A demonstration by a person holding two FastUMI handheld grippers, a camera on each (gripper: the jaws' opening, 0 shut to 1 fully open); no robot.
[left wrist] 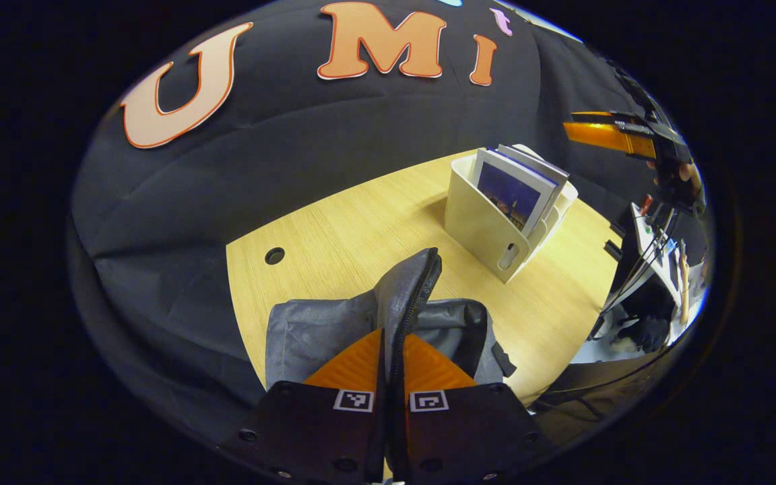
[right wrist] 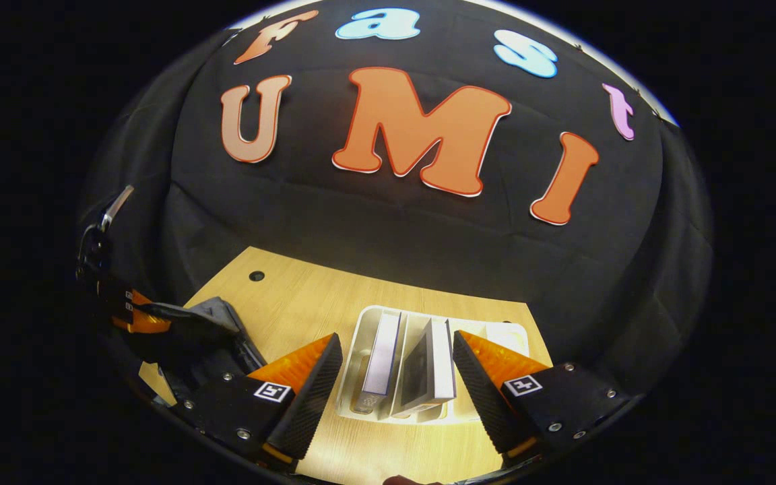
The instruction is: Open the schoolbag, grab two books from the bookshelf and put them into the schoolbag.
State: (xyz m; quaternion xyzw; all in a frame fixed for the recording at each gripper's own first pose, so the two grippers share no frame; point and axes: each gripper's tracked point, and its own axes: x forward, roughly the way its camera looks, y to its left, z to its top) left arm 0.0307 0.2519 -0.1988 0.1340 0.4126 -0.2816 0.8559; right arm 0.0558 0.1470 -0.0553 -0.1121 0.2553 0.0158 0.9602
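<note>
The grey schoolbag (left wrist: 307, 337) lies on the wooden table (left wrist: 334, 229). My left gripper (left wrist: 391, 337) is shut on the bag's zippered flap (left wrist: 409, 289) and holds it up on end. A white bookshelf (left wrist: 479, 222) stands to the right with books (left wrist: 512, 192) upright in it. In the right gripper view, my right gripper (right wrist: 396, 343) hangs open above the bookshelf (right wrist: 359, 350), its fingers on either side of a pale book (right wrist: 382, 360) and a darker book (right wrist: 428, 370), touching neither. The schoolbag (right wrist: 206, 323) and the left gripper (right wrist: 128, 313) holding it show at the left.
A round cable hole (left wrist: 274, 255) sits in the table near the black wall cloth. Past the table's right edge are cables and equipment (left wrist: 657, 269). Bare wood lies between the bag and the bookshelf.
</note>
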